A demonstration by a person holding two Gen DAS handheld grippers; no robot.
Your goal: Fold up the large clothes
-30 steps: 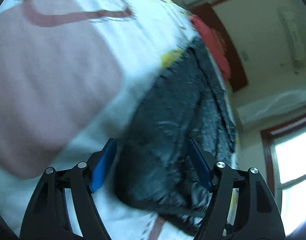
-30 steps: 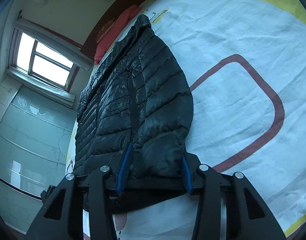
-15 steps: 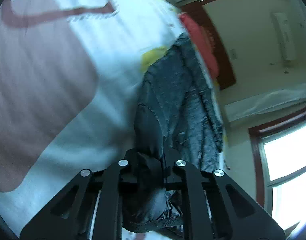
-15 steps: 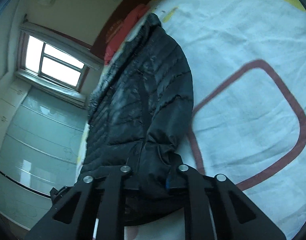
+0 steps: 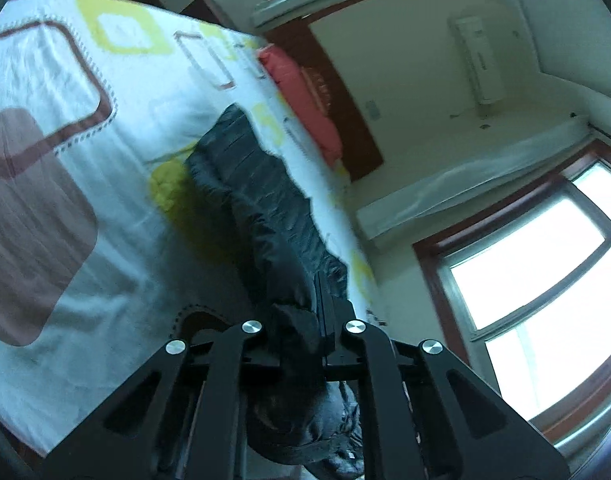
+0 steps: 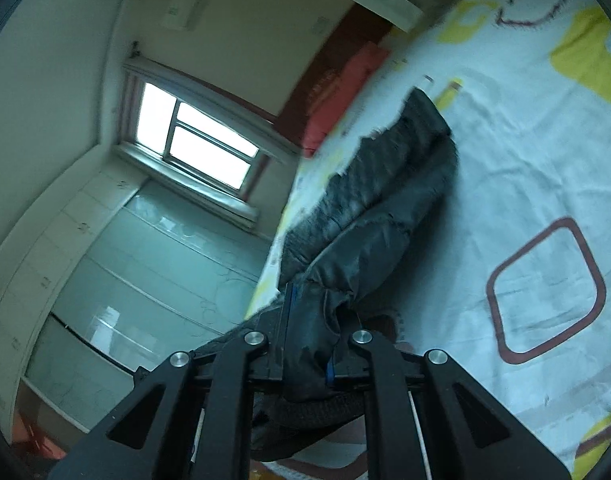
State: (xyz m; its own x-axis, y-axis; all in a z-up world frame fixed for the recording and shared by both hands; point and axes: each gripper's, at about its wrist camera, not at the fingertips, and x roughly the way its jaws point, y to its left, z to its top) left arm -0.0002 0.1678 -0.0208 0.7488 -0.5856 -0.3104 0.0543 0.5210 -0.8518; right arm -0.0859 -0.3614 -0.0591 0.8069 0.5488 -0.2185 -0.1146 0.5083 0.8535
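Note:
A black quilted puffer jacket [image 5: 257, 200] lies lengthwise on a bed; it also shows in the right wrist view [image 6: 381, 208]. My left gripper [image 5: 305, 340] is shut on the jacket's near hem and holds it lifted off the bed. My right gripper [image 6: 309, 344] is shut on another part of the same hem, also raised. The jacket's far end with the collar still rests on the sheet. The fabric hangs and bunches below both grippers.
The bed sheet [image 5: 65, 160] is white with brown and yellow rounded squares, also seen in the right wrist view [image 6: 545, 200]. A red pillow [image 5: 305, 108] lies at the dark wooden headboard [image 5: 345, 92]. A window [image 6: 197, 140] and glass wardrobe doors [image 6: 145, 280] stand beside the bed.
Both grippers went from open around the hem to shut on it, then lifted it up from the bed. The views tilted up toward the walls and window.

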